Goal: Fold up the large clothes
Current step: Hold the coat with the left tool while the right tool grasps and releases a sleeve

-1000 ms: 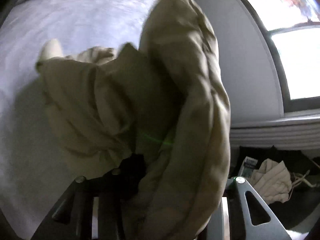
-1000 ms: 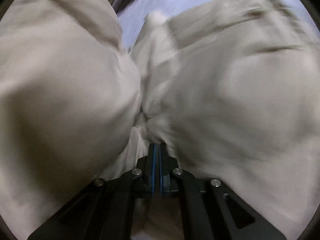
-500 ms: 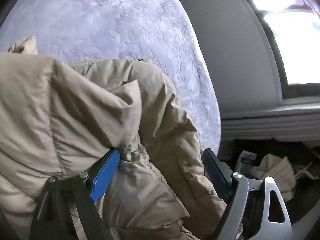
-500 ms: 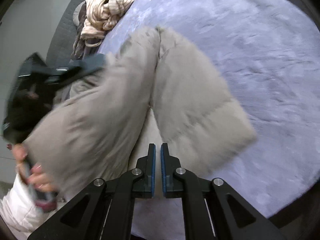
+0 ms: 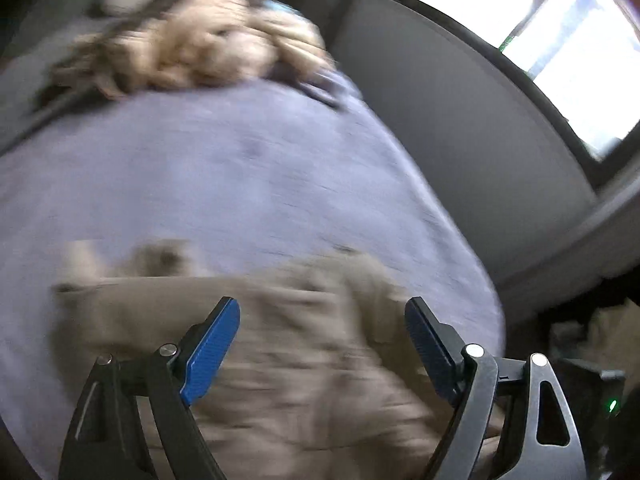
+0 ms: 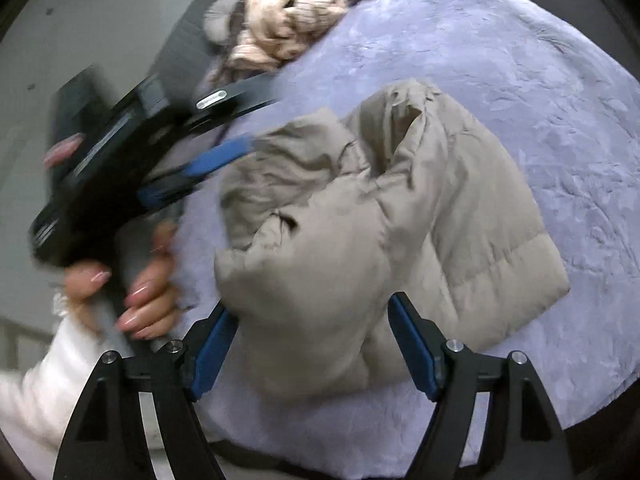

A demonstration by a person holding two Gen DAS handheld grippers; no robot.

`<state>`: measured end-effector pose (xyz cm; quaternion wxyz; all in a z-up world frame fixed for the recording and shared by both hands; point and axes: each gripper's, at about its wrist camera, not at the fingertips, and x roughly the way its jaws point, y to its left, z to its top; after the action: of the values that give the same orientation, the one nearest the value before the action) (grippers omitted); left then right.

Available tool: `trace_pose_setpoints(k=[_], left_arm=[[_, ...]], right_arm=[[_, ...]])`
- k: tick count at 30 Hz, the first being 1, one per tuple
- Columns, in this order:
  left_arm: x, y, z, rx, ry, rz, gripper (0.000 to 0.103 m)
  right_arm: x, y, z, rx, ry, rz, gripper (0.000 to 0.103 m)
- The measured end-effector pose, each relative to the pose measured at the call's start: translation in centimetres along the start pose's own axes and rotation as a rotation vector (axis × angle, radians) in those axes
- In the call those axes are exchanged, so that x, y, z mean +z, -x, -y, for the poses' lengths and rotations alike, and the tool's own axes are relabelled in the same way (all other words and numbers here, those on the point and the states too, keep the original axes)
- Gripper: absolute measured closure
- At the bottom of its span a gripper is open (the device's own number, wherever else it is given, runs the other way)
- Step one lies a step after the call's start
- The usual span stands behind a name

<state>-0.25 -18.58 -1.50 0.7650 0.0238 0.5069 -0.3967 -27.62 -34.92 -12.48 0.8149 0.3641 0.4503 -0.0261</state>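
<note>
The beige puffer jacket is lying bunched on the lavender blanket, no longer being lifted as a second ago; a fold is judged to have just been laid down. Its long axis is running from near-left to far-right, collar end pointing away. The right gripper, jaws just opened wide, is gripping nothing; likewise the left gripper, hovering above the fabric. A clothes pile is lying beyond.
</note>
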Motion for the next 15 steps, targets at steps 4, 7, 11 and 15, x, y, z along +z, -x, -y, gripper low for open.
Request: trace_pose_setpoints(k=[4, 7, 11, 15], left_arm=[[-1.4, -0.8, -5.0, 0.183, 0.042, -0.014, 0.018], [-2.6, -2.7, -7.1, 0.197, 0.093, -0.024, 0.018], [-2.6, -5.4, -5.1, 0.205, 0.064, -0.026, 0.018], [-1.8, -8.7, -1.3, 0.202, -0.012, -0.039, 0.018]], right_arm=[[0.2, -0.6, 1.6, -0.107, -0.058, 0.029, 0.085], [-0.2, 0.6, 2.5, -0.16, -0.043, 0.08, 0.091], [-0.9, 1.9, 3.5, -0.24, -0.021, 0.103, 0.092], [-1.3, 2.4, 6.1, -0.298, -0.065, 0.12, 0.092]])
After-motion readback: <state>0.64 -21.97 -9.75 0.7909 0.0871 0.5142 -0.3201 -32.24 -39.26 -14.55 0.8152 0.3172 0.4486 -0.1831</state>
